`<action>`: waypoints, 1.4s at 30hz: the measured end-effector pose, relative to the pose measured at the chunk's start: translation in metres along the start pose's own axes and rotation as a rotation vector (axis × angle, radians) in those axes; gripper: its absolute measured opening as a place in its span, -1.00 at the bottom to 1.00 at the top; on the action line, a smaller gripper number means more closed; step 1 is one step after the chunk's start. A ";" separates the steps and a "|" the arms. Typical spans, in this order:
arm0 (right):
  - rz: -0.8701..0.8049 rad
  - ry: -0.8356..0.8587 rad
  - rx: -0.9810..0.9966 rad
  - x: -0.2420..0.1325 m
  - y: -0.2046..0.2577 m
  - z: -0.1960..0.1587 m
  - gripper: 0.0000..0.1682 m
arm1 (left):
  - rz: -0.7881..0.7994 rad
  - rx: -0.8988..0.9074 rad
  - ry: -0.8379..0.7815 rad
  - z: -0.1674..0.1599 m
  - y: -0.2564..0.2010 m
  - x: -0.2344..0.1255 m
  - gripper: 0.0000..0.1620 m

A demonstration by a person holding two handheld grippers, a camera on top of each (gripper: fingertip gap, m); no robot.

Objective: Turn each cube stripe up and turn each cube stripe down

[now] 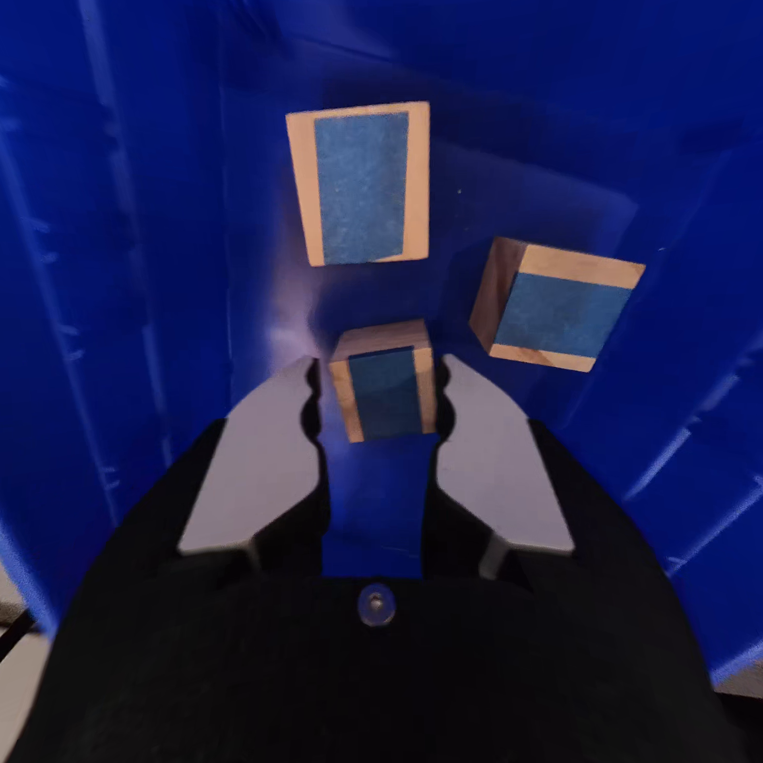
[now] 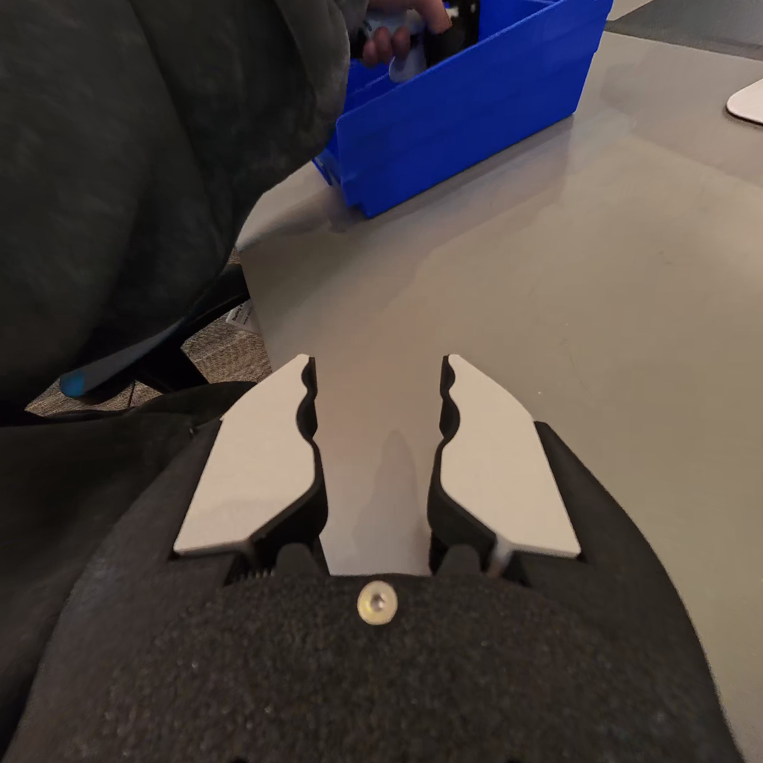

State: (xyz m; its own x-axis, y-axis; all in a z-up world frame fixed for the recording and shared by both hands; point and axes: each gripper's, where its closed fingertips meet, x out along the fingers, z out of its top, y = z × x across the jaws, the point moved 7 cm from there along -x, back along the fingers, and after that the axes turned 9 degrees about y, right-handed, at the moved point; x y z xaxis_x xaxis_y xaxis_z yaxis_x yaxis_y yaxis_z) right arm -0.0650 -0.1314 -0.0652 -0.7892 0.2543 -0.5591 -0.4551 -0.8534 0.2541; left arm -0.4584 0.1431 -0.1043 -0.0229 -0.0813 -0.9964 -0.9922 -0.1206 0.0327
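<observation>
Left gripper (image 1: 377, 367): I see it released inside the blue bin (image 1: 124, 247), fingers flanking the near cube (image 1: 382, 388), stripe facing me.
Other cubes: far cube (image 1: 359, 183) ahead; right cube (image 1: 557, 305) ahead-right.
Right gripper (image 2: 377, 367): released, empty, over the grey table (image 2: 578, 289).

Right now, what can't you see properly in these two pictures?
- Left wrist view: whether the left gripper touches the small wooden cube with blue tape between its fingers; the gaps are dark and blurred.
- Left wrist view: the cubes' undersides, hidden against the blue plastic bin.
- Right wrist view: the bin's inside, hidden by its wall and a dark sleeve.
</observation>
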 end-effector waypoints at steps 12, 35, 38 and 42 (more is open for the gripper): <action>0.024 -0.033 0.133 0.004 -0.041 -0.006 -0.37 | -0.587 0.204 -0.338 -0.042 -0.011 -0.073 -0.43; 0.568 -0.356 0.810 0.016 -0.103 0.056 -0.19 | -1.521 0.544 -0.260 -0.169 -0.261 -0.059 -0.44; 0.602 -0.338 0.812 0.023 -0.102 0.056 -0.45 | -1.502 0.568 -0.279 -0.172 -0.266 -0.056 -0.44; 0.609 -0.346 0.808 0.021 -0.105 0.054 -0.46 | -1.482 0.586 -0.279 -0.174 -0.266 -0.055 -0.43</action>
State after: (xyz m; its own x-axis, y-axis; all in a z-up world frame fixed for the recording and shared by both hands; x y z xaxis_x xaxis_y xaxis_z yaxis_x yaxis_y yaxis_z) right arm -0.0561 -0.0118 -0.0606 -0.9920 0.1105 0.0610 0.0175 -0.3585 0.9334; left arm -0.1719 0.0080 -0.0445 0.9921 -0.0621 -0.1086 -0.0688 0.4542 -0.8882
